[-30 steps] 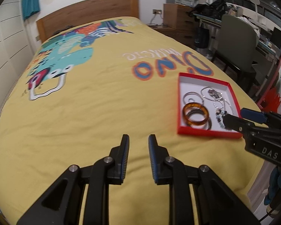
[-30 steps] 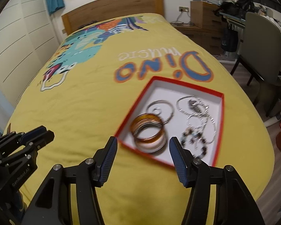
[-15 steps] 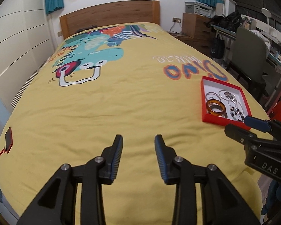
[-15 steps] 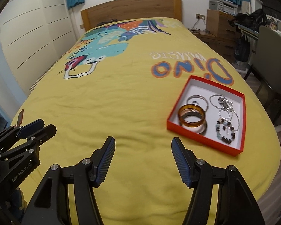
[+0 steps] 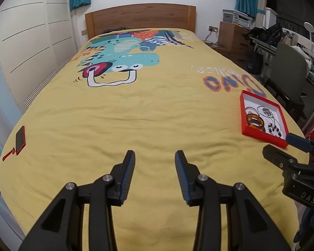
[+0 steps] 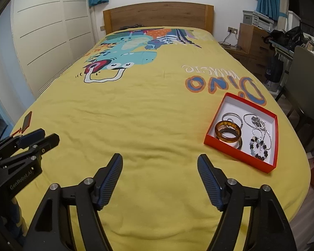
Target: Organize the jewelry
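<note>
Both claws are hovering released over the yellow bed (image 6: pixel 148 113), jaws just widening, nothing between them. The left claw (image 5: pixel 155 173) and right claw (image 6: pixel 160 173) are sitting apart from the red jewelry box (image 6: pixel 238 155).

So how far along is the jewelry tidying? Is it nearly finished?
It looks close to finished. Done: the amber bangle, silver rings, chain and beaded bracelet all lie inside the red box on the yellow bedspread. In hand: nothing; the left tongs and right tongs have just been opening, both empty. Left: no loose jewelry shows, only a red phone.
</note>
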A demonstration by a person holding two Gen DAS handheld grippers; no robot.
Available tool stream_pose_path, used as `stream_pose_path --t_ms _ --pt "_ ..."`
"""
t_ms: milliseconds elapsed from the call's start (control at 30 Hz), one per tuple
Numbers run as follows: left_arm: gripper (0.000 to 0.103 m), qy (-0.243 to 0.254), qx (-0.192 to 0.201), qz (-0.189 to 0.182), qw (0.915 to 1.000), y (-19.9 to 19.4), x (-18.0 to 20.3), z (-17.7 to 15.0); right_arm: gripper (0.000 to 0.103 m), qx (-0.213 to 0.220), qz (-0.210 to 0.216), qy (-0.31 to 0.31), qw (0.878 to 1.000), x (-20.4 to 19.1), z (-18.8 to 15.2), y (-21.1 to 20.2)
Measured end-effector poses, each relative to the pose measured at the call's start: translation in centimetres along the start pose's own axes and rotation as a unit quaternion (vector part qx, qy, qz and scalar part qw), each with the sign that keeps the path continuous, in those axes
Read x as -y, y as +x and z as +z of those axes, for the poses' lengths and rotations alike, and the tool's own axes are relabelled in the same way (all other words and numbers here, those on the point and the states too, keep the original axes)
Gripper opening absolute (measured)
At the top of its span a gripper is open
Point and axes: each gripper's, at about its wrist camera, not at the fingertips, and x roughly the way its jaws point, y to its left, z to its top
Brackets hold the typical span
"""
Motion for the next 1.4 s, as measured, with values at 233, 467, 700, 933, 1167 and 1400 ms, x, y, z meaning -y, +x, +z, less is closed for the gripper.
stream_pose_path --t_ms 233,467,700,933,1167,1400 --pt "0.038 -0.020 -0.004 0.015 0.9997 0.0 -1.5 -0.8 0.081 -0.004 -0.009 -0.007 1.000 -0.6 -0.8 0.1" --pt "0.038 -0.030 -0.007 0.032 0.9990 -0.2 -2.8 -1.8 0.088 0.004 -0.031 -0.017 0.999 -1.3 -1.3 -0.4" --pt "0.038 -0.037 0.007 0.050 0.9980 -0.6 -3.8 -2.3 0.094 0.016 -0.045 -0.027 0.998 -1.7 -1.6 -1.0" --pt "0.038 -0.051 0.009 0.069 0.9963 -0.5 -4.9 -2.4 0.096 0.031 -0.052 -0.025 0.998 -1.2 -1.5 -1.4" --pt "0.038 -0.049 0.015 0.071 0.9962 -0.6 -5.1 -2.6 0.097 0.038 -0.051 -0.017 0.998 -0.8 -1.5 -1.4" --pt "0.038 -0.041 0.018 0.077 0.9961 -0.8 -5.1 -2.7 0.097 0.040 -0.051 -0.016 0.998 -0.6 -1.5 -1.5"
